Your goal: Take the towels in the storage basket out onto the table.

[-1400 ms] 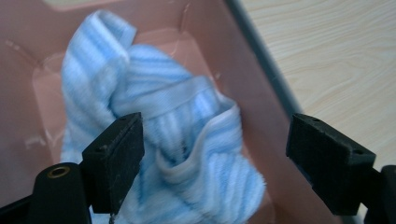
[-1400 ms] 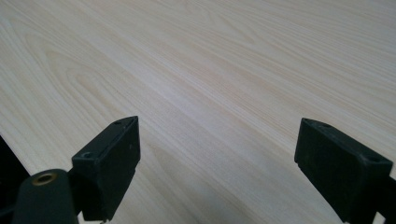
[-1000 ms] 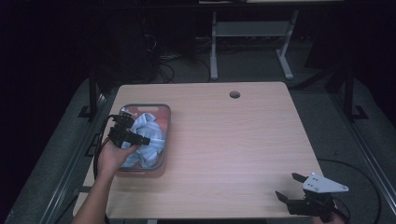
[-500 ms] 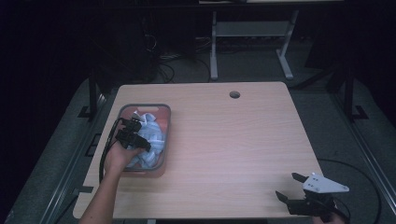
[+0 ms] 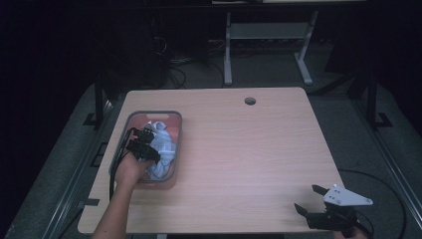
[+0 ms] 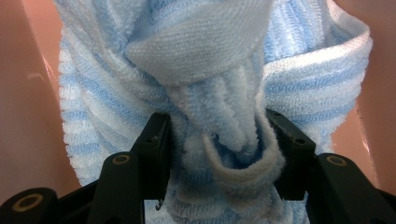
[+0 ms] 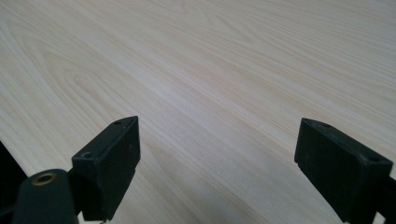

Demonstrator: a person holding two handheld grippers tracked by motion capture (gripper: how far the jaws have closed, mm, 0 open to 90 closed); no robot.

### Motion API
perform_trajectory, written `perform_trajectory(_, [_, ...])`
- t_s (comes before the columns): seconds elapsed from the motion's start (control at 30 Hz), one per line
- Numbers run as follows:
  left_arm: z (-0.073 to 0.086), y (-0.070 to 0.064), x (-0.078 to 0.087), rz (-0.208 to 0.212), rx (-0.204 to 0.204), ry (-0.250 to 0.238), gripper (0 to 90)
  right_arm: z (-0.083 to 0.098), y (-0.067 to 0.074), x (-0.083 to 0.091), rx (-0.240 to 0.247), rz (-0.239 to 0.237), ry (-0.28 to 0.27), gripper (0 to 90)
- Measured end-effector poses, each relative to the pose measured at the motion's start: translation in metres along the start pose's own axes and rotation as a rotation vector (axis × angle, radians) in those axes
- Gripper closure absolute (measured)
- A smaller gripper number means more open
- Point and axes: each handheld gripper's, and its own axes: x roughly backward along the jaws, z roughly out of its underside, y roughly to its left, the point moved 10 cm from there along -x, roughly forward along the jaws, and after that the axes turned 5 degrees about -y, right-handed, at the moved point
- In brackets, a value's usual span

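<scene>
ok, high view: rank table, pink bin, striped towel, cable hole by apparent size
1. table
2. pink bin
3. striped towel, partly hidden by the left gripper, so its full extent is unsure
4. cable hole

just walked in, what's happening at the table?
A person works two handheld grippers at a wooden table. The left gripper is down in a reddish bin near the table's left edge, its fingers either side of a bunched fold of a blue-and-white striped towel. The right gripper sits open over bare tabletop at the near right corner, holding nothing.
</scene>
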Motion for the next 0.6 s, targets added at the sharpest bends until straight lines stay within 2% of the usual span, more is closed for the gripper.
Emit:
perform_trajectory(0.2, [-0.0006, 0.0023, -0.0001, 0.026, 0.007, -0.003, 51.0, 0.0011, -0.0003, -0.0006, 0.009, 0.001, 0.005, 13.6])
perform_trajectory(0.37, [-0.0013, 0.0047, 0.0015, 0.035, 0.008, 0.002, 59.7, 0.0005, 0.0013, -0.0022, 0.008, 0.001, 0.006, 13.7])
perform_trajectory(0.47, [-0.0004, 0.0048, 0.0018, 0.054, 0.029, 0.004, 60.8, 0.0002, 0.002, -0.002, 0.011, -0.002, 0.006, 13.7])
perform_trajectory(0.6, [-0.0006, 0.0052, 0.0021, 0.06, 0.028, 0.003, 60.9, -0.0005, 0.0023, -0.0014, 0.014, 0.0, 0.005, 13.7])
